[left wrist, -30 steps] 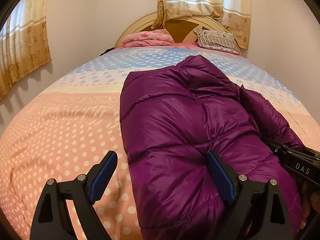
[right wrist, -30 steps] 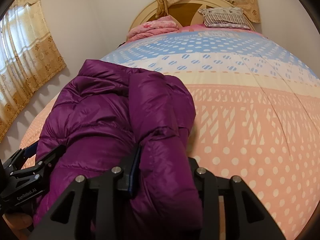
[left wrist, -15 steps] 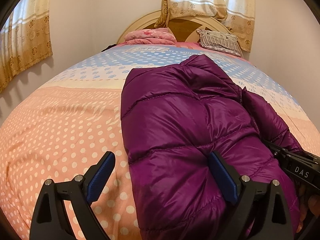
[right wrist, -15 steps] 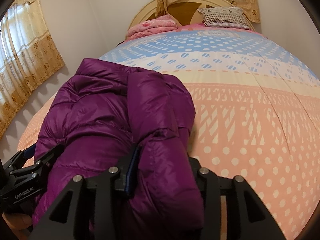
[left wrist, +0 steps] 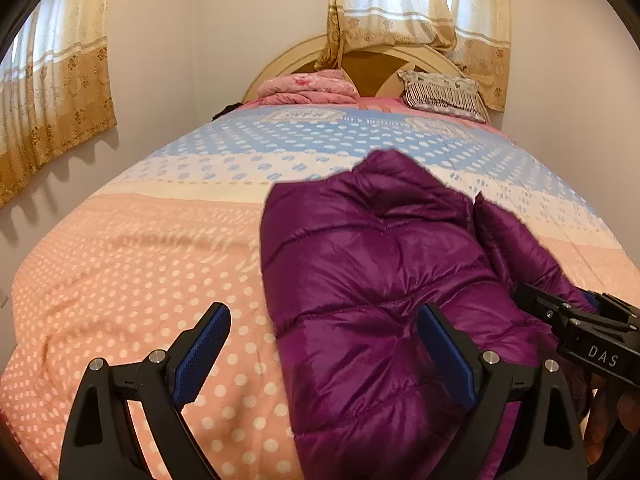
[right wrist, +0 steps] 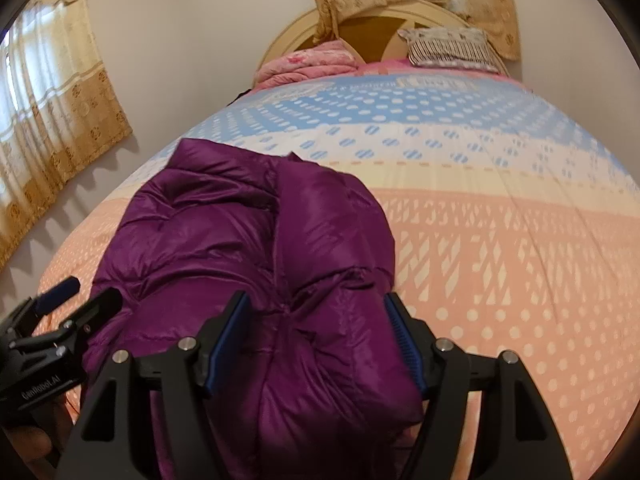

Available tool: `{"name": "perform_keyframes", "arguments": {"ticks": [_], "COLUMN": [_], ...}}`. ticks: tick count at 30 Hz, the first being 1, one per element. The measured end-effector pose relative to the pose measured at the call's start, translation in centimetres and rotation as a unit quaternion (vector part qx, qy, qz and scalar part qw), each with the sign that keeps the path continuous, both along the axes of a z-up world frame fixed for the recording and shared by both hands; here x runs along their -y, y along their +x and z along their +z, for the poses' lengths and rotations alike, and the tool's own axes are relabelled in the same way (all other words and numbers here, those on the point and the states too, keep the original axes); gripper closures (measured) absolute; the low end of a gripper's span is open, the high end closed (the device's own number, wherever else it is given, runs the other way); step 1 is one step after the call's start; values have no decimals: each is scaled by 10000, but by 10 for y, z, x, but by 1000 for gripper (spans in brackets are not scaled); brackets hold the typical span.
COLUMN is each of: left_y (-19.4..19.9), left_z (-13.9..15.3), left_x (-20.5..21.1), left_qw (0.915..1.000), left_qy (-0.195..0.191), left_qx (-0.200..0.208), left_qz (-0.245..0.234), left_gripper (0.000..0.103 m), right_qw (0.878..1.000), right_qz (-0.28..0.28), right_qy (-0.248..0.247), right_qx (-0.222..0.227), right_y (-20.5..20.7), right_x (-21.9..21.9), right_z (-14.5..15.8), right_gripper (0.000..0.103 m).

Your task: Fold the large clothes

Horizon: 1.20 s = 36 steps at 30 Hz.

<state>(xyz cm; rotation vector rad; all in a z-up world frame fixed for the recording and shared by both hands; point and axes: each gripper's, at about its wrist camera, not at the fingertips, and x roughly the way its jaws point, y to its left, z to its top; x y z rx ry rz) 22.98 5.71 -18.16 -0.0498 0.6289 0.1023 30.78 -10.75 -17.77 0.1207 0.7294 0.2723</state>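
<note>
The left wrist view showed the purple down jacket [left wrist: 384,280] lying right of centre on the bed [left wrist: 140,280], with a wide stretch of pink dotted quilt bare on its left; the right wrist view showed the same jacket [right wrist: 248,248] left of centre, and bare quilt on its right. Only the left view caught the right tool [left wrist: 576,324] from the side, at the jacket's right edge, with part of a hand [left wrist: 612,424] below it. Only the right view caught the left tool [right wrist: 72,300] from the side, beside the jacket's left edge.

The left tool [left wrist: 324,352] stood wide apart. Its left blue pad hung over the quilt, its right pad over the puffy fabric, and neither pad pressed on anything.

The right tool [right wrist: 316,340] was opening, with the folded sleeve side of the jacket bulging up between its fingers [right wrist: 228,336]. The fabric lay close against both pads, though it no longer looked pinched.

The jacket rested folded into a long bundle on the pink part of the quilt. Its long axis ran from the near edge of the bed toward the headboard [left wrist: 424,56], and its far end reached the pale and blue bands. A pink folded blanket [left wrist: 308,88] and a striped pillow [left wrist: 444,90] sat at the head of the bed, well apart from it.
</note>
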Motion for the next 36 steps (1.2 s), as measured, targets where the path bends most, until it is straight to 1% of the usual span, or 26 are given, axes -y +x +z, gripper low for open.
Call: {"name": "perform_keyframes", "arguments": {"ticks": [3, 5, 6, 7, 8, 11, 14, 16, 19, 22, 27, 36], "left_y": [-24, -52, -60, -76, -91, -120, -136, -142, -145, -145, -140, -140], "left_z": [23, 47, 54, 65, 76, 98, 113, 121, 127, 125, 118, 116], "left_x": [-3, -1, -1, -1, -1, -9, -18, -21, -22, -22, -19, -16], "left_qw": [9999, 9988, 9984, 9976, 9964, 9936, 9919, 9906, 9895, 9898, 9910, 9913], "left_qy": [50, 196, 231, 278, 309, 367, 261, 195, 193, 182, 176, 216], "left_qx": [161, 454, 509, 629, 787, 1066, 1230, 1339, 1409, 1388, 1309, 1278], "left_qz": [-13, -5, -4, 6, 3, 67, 175, 188, 236, 253, 221, 220], "left_gripper": [8, 8, 8, 8, 8, 8, 8, 8, 8, 8, 8, 8], "right_qw": [9999, 9994, 9989, 9984, 9976, 9939, 9904, 9893, 9876, 9874, 9887, 9892], "right_qz": [5, -23, -52, -53, -61, -138, -155, -123, -108, -99, -77, -63], "right_qy": [-55, -106, -98, -73, -67, -114, -104, -75, -116, -98, -15, 57], "right_qx": [145, 327, 447, 555, 688, 1086, 1372, 1455, 1564, 1576, 1497, 1461], "right_y": [-18, -36, -49, -60, -72, -106, -131, -139, -144, -142, -141, -147], "right_x": [3, 6, 9, 11, 13, 17, 17, 16, 11, 10, 14, 17], "right_z": [18, 36, 48, 57, 67, 94, 112, 119, 123, 123, 119, 117], "right_gripper": [32, 32, 32, 31, 27, 24, 22, 22, 22, 22, 21, 21]}}
